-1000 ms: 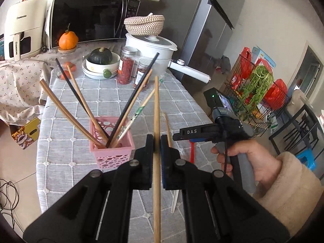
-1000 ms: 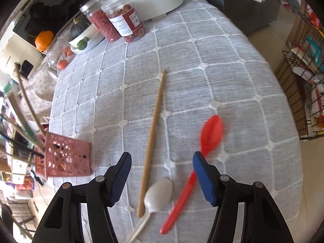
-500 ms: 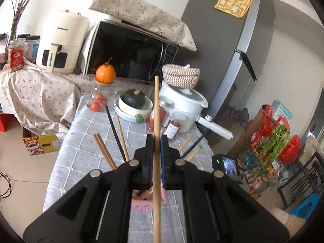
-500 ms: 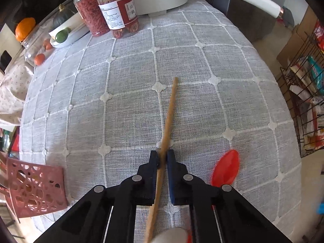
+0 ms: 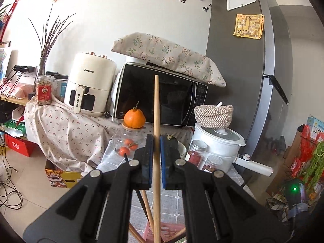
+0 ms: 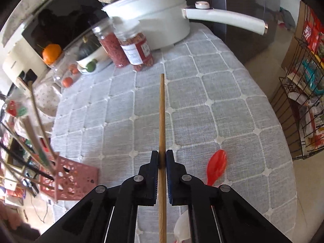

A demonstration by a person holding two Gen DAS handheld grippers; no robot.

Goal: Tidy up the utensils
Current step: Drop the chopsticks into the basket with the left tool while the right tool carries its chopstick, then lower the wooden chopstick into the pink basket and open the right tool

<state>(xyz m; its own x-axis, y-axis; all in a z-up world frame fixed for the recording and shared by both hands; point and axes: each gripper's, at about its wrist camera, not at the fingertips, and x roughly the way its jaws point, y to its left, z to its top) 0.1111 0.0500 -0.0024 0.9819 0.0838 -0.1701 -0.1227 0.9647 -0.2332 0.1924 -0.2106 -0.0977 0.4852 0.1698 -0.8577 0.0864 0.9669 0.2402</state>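
My left gripper (image 5: 156, 141) is shut on a wooden chopstick (image 5: 156, 109), which it holds upright above the pink utensil basket (image 5: 168, 231); other chopsticks (image 5: 146, 200) show under the jaws. My right gripper (image 6: 161, 158) is shut on a second wooden chopstick (image 6: 162, 111) and holds it above the grey checked tablecloth (image 6: 212, 85). The pink basket (image 6: 68, 182) with several chopsticks stands at the left in the right wrist view. A red spoon (image 6: 216, 167) and a white spoon (image 6: 182, 226) lie on the cloth by the right gripper.
At the table's far end stand a white pot (image 6: 154, 18) with a long handle, two jars of red stuff (image 6: 129, 48), a bowl with a dark squash (image 6: 89, 48) and an orange (image 5: 134, 118). A microwave (image 5: 162, 99), an air fryer (image 5: 89, 85) and a fridge (image 5: 243, 70) stand behind. A wire rack (image 6: 303, 93) is right of the table.
My left gripper has tilted up with its chopstick and now stands over the basket. My right gripper closed on the chopstick lying on the cloth and lifted it.
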